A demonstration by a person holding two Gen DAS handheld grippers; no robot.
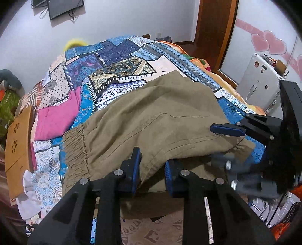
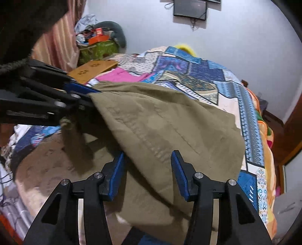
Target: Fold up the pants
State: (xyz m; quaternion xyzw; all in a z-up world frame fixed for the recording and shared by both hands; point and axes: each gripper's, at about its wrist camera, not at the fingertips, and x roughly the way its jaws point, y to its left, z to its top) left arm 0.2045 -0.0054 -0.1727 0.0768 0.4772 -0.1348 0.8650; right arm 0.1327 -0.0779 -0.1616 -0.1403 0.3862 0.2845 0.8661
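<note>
The khaki pants (image 1: 154, 120) lie partly folded on the patterned bedspread (image 1: 120, 62), elastic waistband (image 1: 75, 143) at the left. My left gripper (image 1: 152, 167) has its blue pads (image 1: 136, 165) partly apart with a fold of the pants between them. My right gripper (image 2: 148, 173) is open, with the pants (image 2: 160, 124) lying between its blue pads (image 2: 117, 175). In the left wrist view the right gripper (image 1: 226, 143) sits at the pants' right edge. In the right wrist view the left gripper (image 2: 83, 94) is at the cloth's left corner.
A pink garment (image 1: 56, 115) lies on the bed left of the pants. A wooden board (image 1: 18, 147) stands at the bed's left edge. A white appliance (image 1: 258, 83) stands at the right. A wall screen (image 2: 189, 8) hangs behind the bed.
</note>
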